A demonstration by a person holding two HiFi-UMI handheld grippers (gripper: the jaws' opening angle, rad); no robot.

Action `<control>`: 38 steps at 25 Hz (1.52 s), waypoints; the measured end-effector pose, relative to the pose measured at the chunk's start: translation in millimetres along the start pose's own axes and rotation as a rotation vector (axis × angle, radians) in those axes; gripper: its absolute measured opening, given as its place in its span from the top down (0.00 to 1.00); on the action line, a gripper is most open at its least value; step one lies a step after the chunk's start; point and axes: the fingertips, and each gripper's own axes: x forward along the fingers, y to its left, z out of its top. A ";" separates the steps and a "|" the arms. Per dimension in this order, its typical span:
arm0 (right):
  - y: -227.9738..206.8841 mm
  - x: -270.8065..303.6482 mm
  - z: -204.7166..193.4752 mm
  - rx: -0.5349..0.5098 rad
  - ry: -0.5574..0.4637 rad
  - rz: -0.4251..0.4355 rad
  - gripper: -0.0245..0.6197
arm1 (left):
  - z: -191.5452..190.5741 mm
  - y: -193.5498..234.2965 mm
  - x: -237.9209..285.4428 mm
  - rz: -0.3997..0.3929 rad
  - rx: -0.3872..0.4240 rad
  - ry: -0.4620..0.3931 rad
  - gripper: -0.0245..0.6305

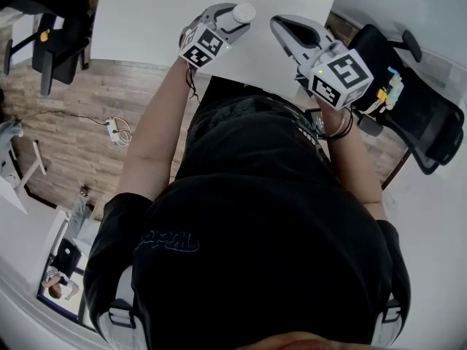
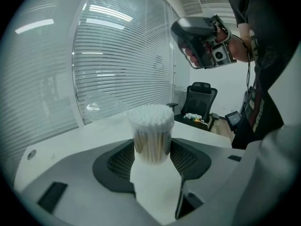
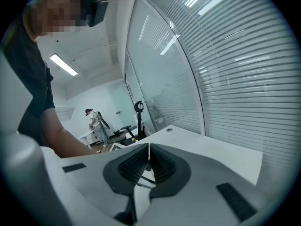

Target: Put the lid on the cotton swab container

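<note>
Your left hand-held gripper (image 2: 153,152) clamps the cotton swab container (image 2: 151,126) upright over the table (image 1: 160,20) — likely steadying it for capping — while your right hand-held gripper (image 3: 148,161) is closed, apparently empty.

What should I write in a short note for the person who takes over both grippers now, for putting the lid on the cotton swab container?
Left gripper: shut on the cotton swab container, which it holds upright above the white table.
Right gripper: shut, with nothing between its jaws, held up beside the left one.
Lid: none shows on the container, and the swab heads look bare. A clear rounded shape on the table behind the container may be the lid, but I cannot tell.
Done: the container is picked up.
Left: find the lid, take it with the right gripper and press it on.
</note>
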 end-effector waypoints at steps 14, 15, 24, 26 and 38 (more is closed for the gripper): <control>25.2 -64.1 -16.2 -0.032 -0.044 0.063 0.93 | 55.1 -95.9 -35.4 -0.021 0.019 -0.034 0.59; 28.5 -67.9 -16.4 -0.040 -0.048 0.069 0.93 | 58.3 -101.8 -39.4 -0.020 0.022 -0.034 0.59; 51.7 -98.1 -18.9 -0.102 -0.042 0.125 0.93 | 79.6 -147.3 -76.0 0.022 0.044 -0.038 0.59; 53.0 -100.8 -16.3 -0.111 -0.045 0.129 0.92 | 80.1 -154.1 -77.9 0.030 0.060 -0.026 0.59; 79.2 -105.2 -10.4 -0.124 -0.046 0.250 0.92 | 87.8 -182.7 -80.8 0.001 0.083 -0.004 0.59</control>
